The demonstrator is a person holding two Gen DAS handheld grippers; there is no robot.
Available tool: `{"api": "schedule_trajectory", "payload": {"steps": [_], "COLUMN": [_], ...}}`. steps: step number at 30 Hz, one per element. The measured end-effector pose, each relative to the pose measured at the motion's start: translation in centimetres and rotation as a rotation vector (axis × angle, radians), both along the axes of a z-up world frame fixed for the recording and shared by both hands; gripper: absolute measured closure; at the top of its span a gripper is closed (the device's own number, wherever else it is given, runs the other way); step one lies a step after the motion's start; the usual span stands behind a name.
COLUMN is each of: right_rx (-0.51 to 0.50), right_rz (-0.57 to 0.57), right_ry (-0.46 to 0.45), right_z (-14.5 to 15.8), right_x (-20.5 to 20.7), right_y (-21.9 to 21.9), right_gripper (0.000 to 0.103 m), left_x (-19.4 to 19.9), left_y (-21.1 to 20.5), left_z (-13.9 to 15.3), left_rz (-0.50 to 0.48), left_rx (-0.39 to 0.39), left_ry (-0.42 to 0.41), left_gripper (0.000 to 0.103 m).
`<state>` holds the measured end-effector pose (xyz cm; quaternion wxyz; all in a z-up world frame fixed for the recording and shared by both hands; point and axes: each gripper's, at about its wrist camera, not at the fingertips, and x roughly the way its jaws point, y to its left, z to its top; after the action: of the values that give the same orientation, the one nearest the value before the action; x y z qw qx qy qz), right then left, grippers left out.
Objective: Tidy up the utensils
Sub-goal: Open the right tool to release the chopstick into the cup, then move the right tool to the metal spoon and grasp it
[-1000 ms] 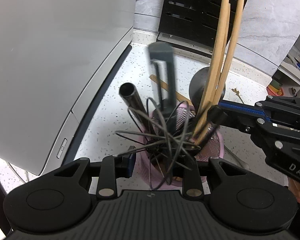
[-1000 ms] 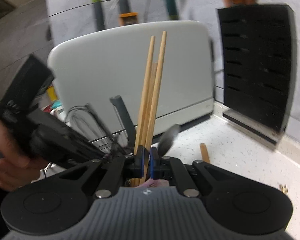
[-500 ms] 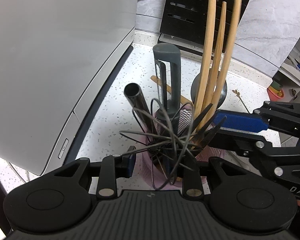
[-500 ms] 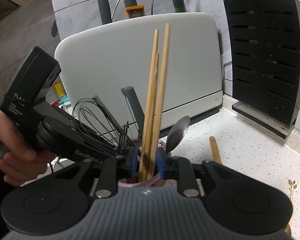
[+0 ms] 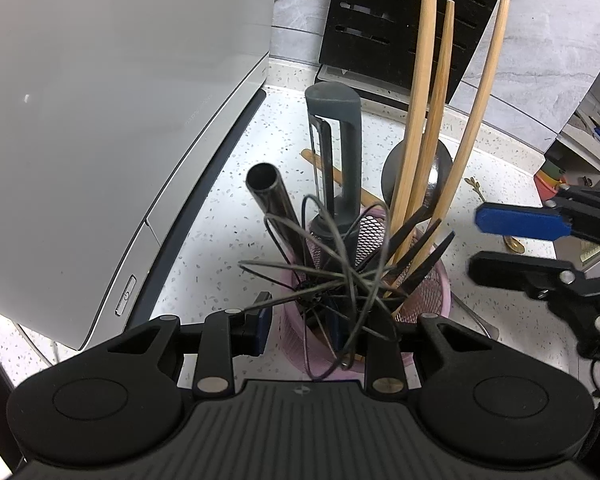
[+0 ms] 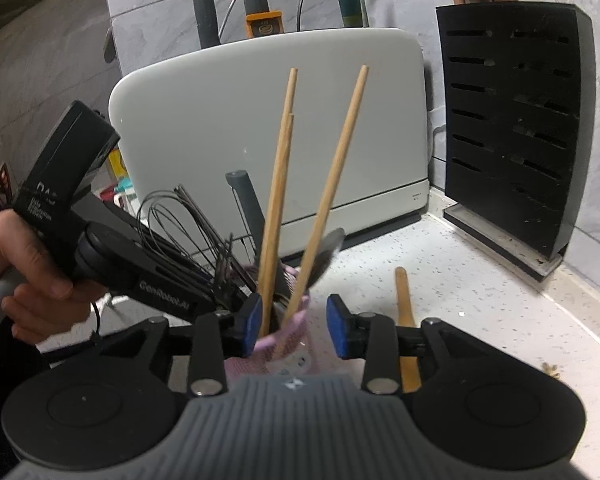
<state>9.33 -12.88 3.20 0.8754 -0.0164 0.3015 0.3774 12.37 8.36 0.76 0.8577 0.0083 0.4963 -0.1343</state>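
Wooden chopsticks (image 5: 418, 120), three, in one pink mesh holder (image 5: 432, 292), one whisk (image 5: 332, 276)

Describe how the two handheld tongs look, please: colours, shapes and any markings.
Both tongs are matte black plastic with blue pads, two round discs and a ribbed grey front. The left tongs carry white "GenRobot.AI" lettering on the arm and "DAS" on the boxy body, seen from the right wrist camera. The right tongs look alike; a thin black cable hangs below the left hand.

— Evenly, softly lit, no harsh shadows; faint sheen on white appliance (image 5: 100, 120).
— Strong fisheye bending, dark vignette at corners. Slight motion blur on spoon (image 6: 328, 252); otherwise sharp enough.
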Motion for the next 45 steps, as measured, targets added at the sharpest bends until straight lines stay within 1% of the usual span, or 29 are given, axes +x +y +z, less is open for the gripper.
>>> {"api": "schedule_trajectory", "payload": {"steps": [2,4,7,11,17,33,40,45], "right_rx": [-0.022,-0.041,-0.065,-0.1,-0.181,-0.228,-0.244,-0.238], "right_rz": [-0.005,-0.022,-0.065,-0.124,-0.131,-0.079,-0.102,-0.118], "right_ry": [0.002,0.009,0.027,0.094,0.165,0.194,0.203,0.184], "right_z": [0.1,0.0,-0.6,-2.6,-5.6,-7.2,-8.1,-8.2], "right_x": [0.2,0.6,1.4,2.5,2.9,2.7,3.2,3.2], "right_y": [-0.7,-1.5,-2.8,-3.8,-3.3,-0.3,0.4,0.8], "right_gripper": [0.065,0.057,0.057,0.057,0.057,0.058,0.059,0.06], "left_x": [0.0,0.1,0.1,0.1,0.1,0.0,-0.1,-0.1], "left_y": [0.0,0.0,0.0,-0.2,-0.3,-0.4,0.0,0.1], "left_z": [0.0,0.0,-0.1,-0.1,-0.1,0.0,0.1,0.2], "left_rz": [0.001,0.001,-0.001,-0.001,-0.002,-0.005,-0.003,-0.004], "left_rx": [0.0,0.001,0.003,0.005,0.005,0.005,-0.001,-0.003], "left_ry": [0.001,0.001,0.002,0.003,0.002,0.0,-0.002,-0.004], "left_gripper": [0.07,0.071,0.07,0.07,0.071,0.07,0.07,0.07]}}
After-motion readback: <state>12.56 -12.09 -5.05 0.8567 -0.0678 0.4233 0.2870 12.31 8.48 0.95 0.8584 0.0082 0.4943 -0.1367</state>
